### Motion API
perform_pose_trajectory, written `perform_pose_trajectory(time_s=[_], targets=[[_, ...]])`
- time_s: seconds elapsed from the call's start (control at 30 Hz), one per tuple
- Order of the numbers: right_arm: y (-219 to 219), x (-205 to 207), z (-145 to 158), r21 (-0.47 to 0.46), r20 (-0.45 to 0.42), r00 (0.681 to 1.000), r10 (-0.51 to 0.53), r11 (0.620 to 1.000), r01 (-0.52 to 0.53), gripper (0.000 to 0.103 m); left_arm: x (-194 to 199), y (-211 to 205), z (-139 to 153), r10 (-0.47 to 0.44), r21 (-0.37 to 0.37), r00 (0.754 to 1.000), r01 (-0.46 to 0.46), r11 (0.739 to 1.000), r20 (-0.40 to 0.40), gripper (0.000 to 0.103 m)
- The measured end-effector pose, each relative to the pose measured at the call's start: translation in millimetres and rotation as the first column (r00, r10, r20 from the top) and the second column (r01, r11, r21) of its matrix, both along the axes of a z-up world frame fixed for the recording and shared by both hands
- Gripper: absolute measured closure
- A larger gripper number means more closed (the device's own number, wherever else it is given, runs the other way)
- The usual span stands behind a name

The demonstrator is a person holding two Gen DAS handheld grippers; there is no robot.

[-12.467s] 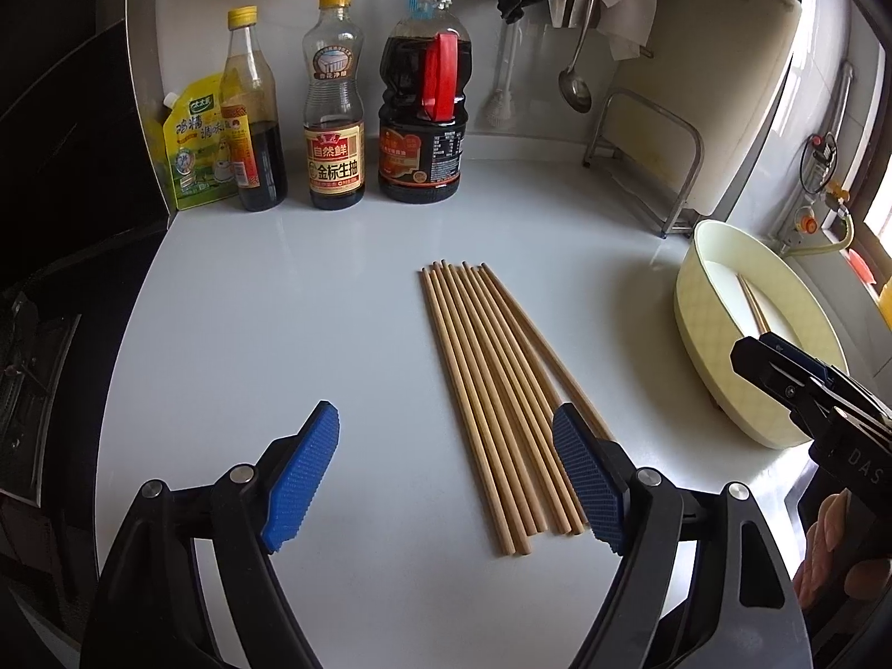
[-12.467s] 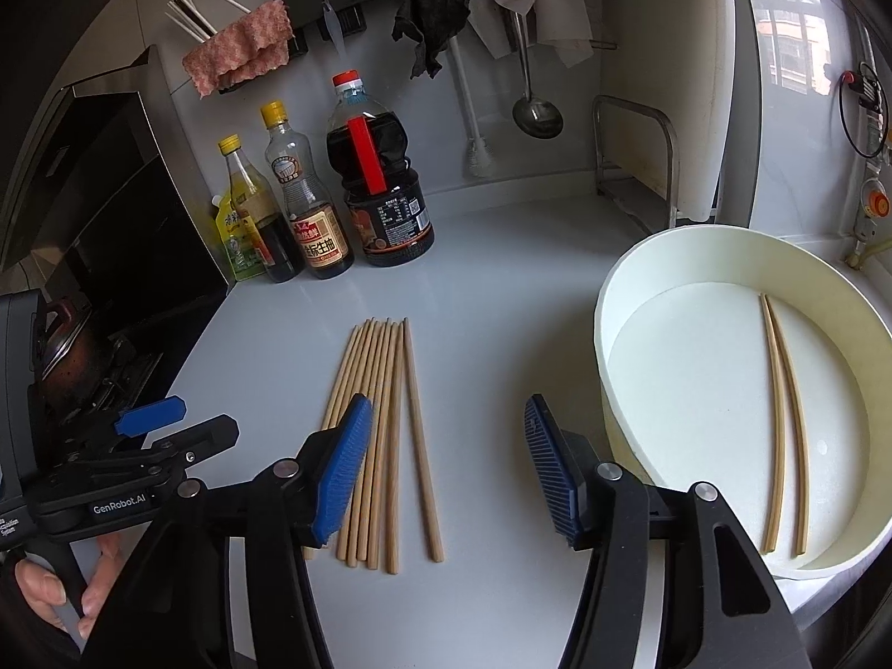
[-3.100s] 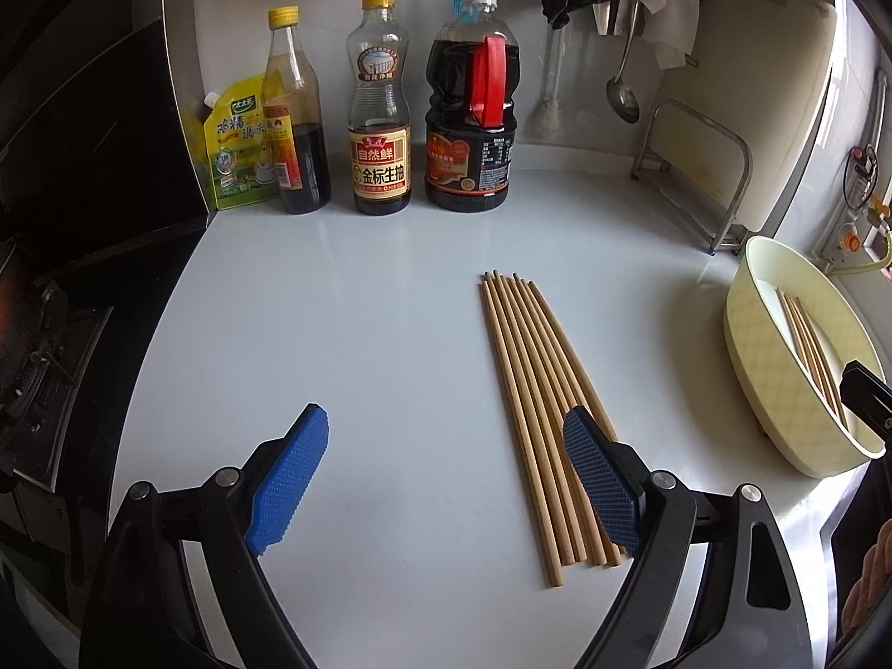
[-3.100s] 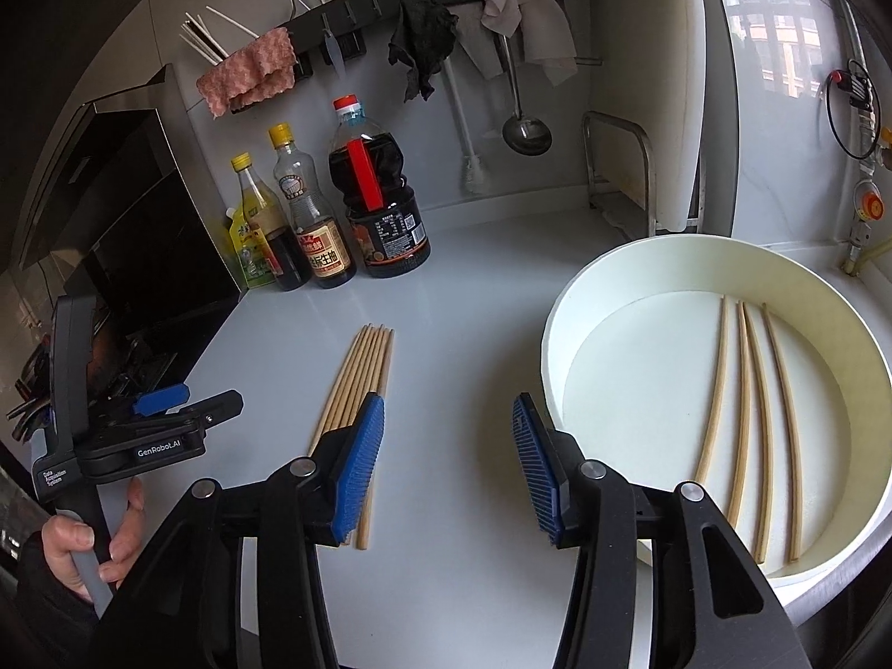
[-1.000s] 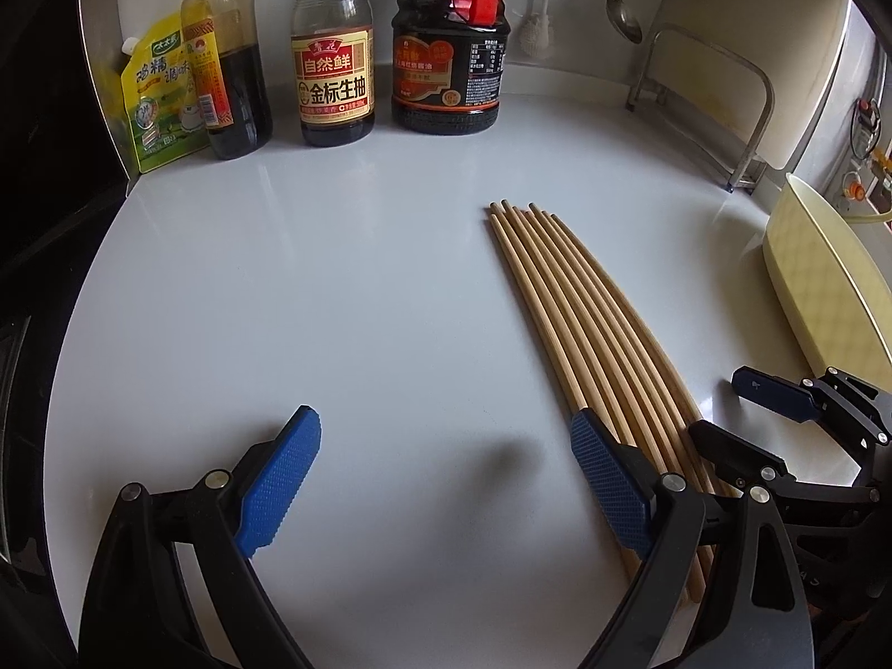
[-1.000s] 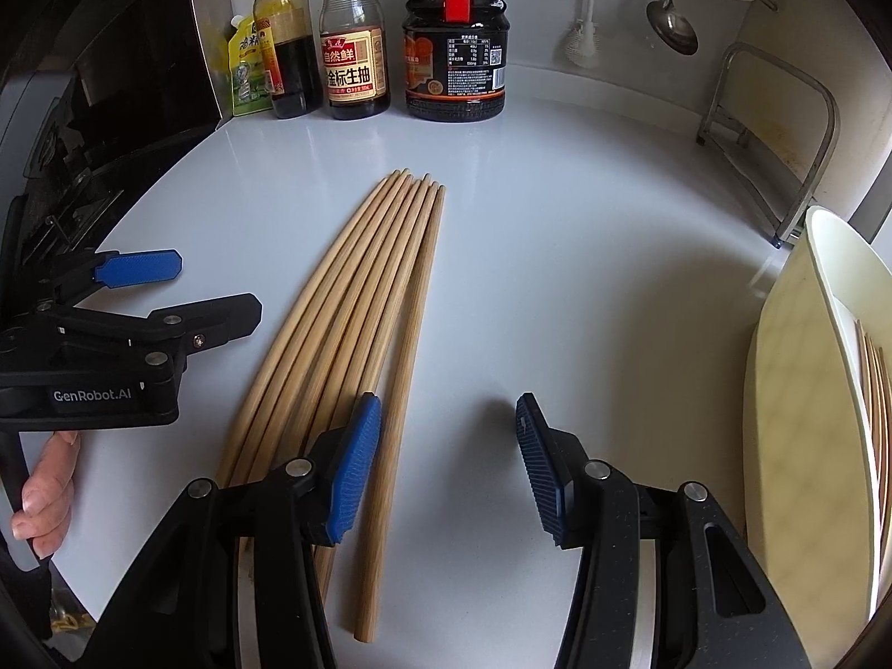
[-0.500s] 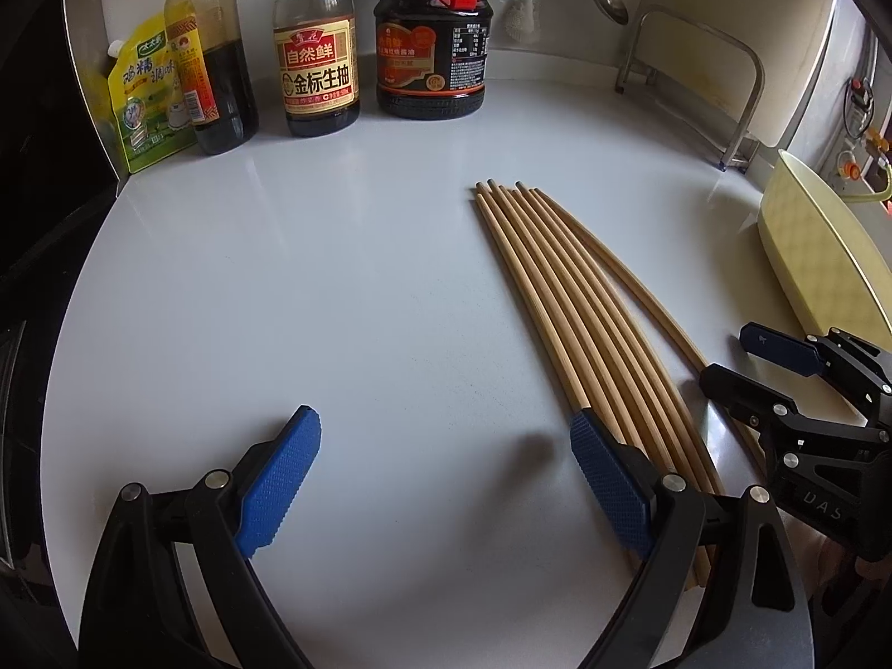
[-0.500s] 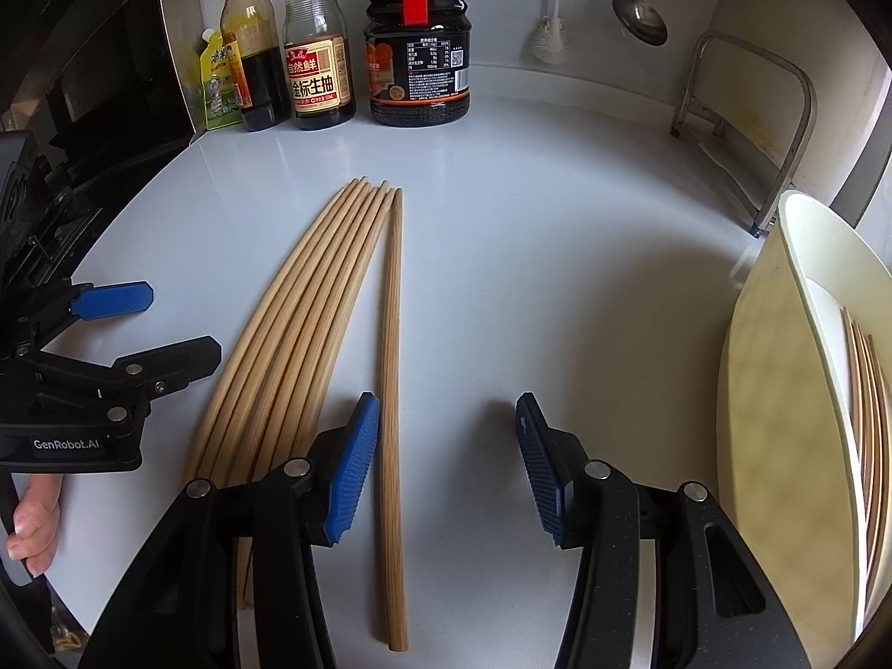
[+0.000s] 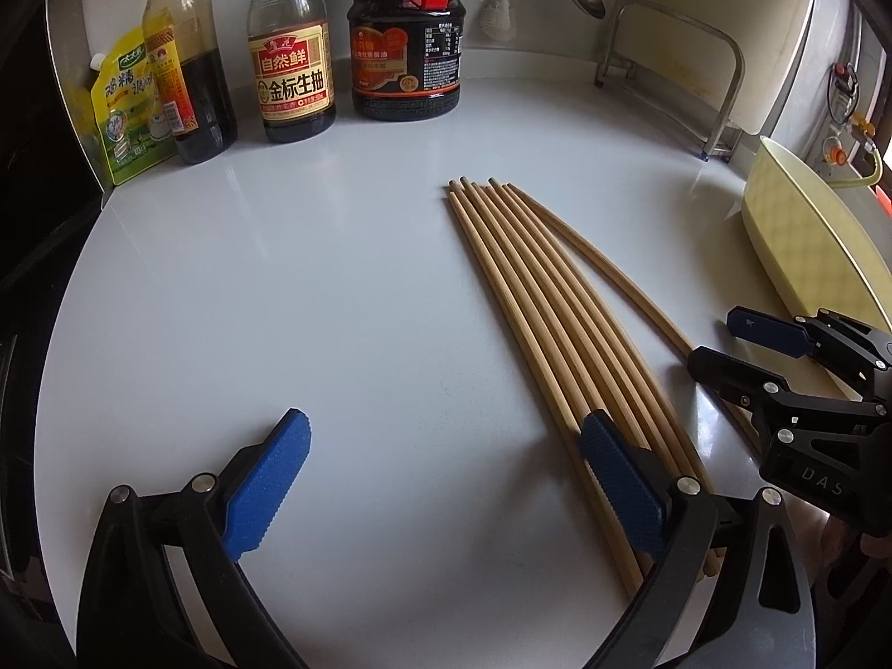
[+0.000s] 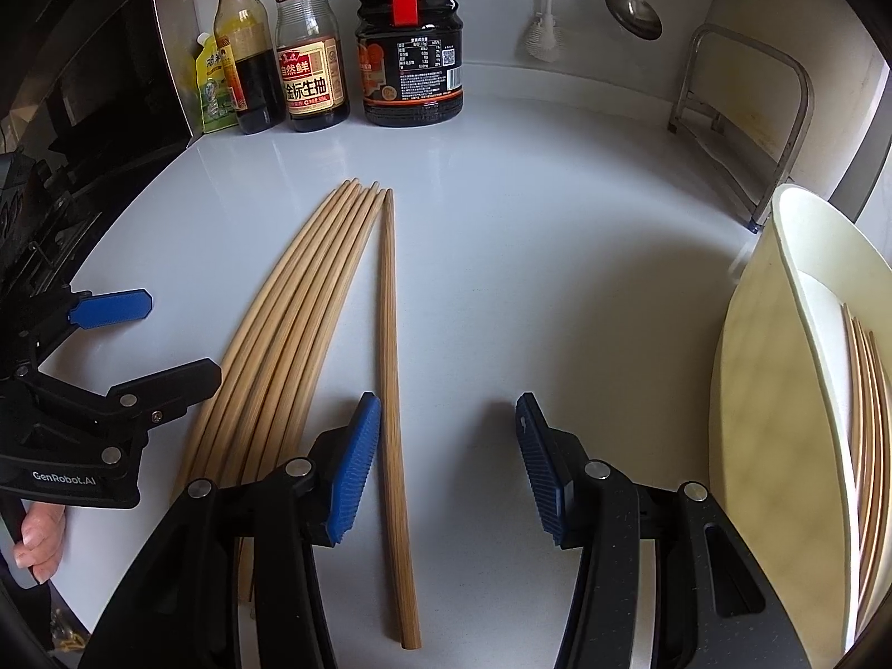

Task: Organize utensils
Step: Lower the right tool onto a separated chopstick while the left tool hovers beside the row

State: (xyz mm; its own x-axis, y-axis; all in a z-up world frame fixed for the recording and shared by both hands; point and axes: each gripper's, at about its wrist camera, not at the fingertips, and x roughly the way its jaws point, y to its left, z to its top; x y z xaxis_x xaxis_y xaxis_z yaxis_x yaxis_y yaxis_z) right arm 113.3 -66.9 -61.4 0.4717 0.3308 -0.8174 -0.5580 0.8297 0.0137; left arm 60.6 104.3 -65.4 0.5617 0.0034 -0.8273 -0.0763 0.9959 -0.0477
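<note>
Several wooden chopsticks (image 9: 546,301) lie in a bundle (image 10: 279,345) on the white counter. One chopstick (image 10: 390,390) lies apart, just right of the bundle. My right gripper (image 10: 446,468) is open astride its near half, with the left pad close beside the stick and not pressing it. My left gripper (image 9: 446,479) is open with its jaws opening wider. Only bare counter lies between its pads, and its right finger (image 9: 619,479) hangs over the bundle's left edge. A cream basin (image 10: 780,362) at the right holds several more chopsticks (image 10: 864,418).
Three sauce bottles (image 9: 295,72) and a green pouch (image 9: 128,111) stand along the back wall. A metal rack (image 10: 747,111) and a ladle (image 10: 633,5) are at the back right. A dark stove edge (image 10: 67,167) borders the counter on the left.
The rightmost chopstick has come away from the bundle and now lies between my right gripper's fingers. The left gripper's jaws have spread a little wider.
</note>
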Motion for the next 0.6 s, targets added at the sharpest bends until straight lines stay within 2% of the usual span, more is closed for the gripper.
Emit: perform_pose_trajectory(time_s=[0.37,0.47,0.6], targets=[[-0.7,0.5,0.3,0.002,-0.003,1.000,-0.001,1.000,0.001,0.054,2.3,2.8,-2.1,0.003,-0.010,1.000,-0.003,1.000,-0.005,0.005],[-1.0,0.7,0.1,0.005,-0.005,1.000,-0.002,1.000,0.002,0.054,4.9,0.5,-4.8,0.019,0.041,1.000,-0.018,0.999,-0.020,0.006],[-0.1,-0.5,-0.4,0.003,-0.001,1.000,0.003,1.000,-0.003,0.054,4.8,2.8,-4.5,0.028,0.045,0.999,-0.028,0.999,-0.017,0.005]])
